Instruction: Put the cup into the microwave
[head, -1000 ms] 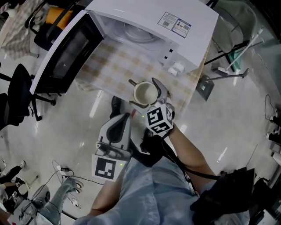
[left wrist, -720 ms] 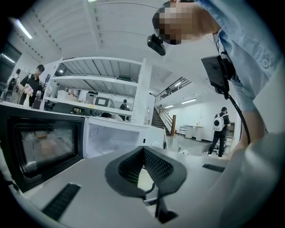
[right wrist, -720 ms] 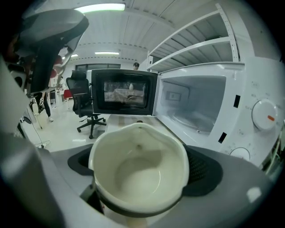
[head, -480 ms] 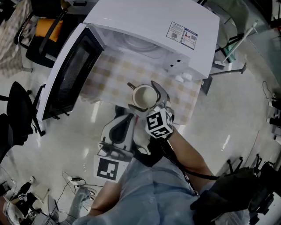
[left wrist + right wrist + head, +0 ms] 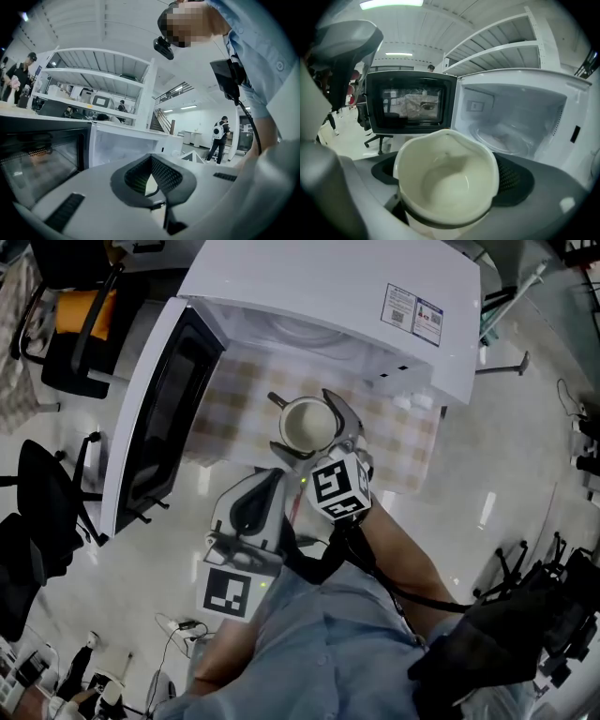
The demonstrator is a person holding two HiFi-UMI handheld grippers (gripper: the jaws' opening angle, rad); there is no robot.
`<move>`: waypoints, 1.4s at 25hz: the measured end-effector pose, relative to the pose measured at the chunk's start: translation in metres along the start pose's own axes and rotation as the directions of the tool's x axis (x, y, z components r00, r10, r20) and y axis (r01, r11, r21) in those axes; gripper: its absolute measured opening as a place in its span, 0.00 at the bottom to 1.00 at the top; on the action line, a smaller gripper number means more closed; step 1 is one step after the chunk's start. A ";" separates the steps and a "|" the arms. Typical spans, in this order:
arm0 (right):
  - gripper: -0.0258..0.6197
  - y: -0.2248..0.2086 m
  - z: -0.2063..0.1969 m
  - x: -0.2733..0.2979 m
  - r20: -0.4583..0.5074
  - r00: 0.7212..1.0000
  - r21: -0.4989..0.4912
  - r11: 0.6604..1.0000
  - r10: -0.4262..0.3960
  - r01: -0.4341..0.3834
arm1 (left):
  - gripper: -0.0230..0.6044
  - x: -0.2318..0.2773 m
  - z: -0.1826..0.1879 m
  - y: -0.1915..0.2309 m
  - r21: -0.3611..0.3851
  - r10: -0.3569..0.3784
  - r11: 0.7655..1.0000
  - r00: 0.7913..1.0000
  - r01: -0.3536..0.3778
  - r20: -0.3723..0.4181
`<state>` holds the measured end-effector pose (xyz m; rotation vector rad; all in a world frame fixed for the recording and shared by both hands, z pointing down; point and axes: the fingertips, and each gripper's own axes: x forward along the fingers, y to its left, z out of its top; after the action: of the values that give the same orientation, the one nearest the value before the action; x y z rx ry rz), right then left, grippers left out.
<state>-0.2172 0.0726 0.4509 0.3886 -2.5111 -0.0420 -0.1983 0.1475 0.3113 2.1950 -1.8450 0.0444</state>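
Left gripper (image 5: 154,187): jaws together, empty, farthest out from the microwave (image 5: 328,287). Right gripper (image 5: 307,432): clamped on the cup (image 5: 445,183), held over the counter (image 5: 234,399) in front of the microwave. In the last second you brought the cup nearer its open cavity. Insertion looks next.
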 end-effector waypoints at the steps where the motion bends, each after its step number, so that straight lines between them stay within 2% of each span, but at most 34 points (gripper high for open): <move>1: 0.89 -0.002 0.004 0.004 0.001 1.000 0.003 1.000 -0.009 0.009 | 0.04 0.001 0.002 0.005 0.002 -0.008 1.000 1.000 0.008 0.001; 8: 0.89 -0.020 0.025 0.025 0.004 0.998 0.022 0.998 -0.066 0.066 | 0.04 0.016 0.013 0.033 -0.004 -0.061 0.998 0.998 0.061 0.012; 20: 0.89 -0.069 0.052 0.047 -0.018 0.988 0.050 0.986 -0.156 0.157 | 0.04 0.039 0.030 0.053 -0.015 -0.153 0.988 0.988 0.153 -0.002; 35: 0.89 -0.122 0.051 0.078 -0.080 0.966 0.086 0.964 -0.247 0.253 | 0.04 0.063 0.031 0.088 -0.031 -0.188 0.982 0.981 0.187 -0.048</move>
<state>-0.2746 -0.0692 0.4375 0.7332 -2.3884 -0.0071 -0.2769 0.0668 0.3104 2.3167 -1.5957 0.0380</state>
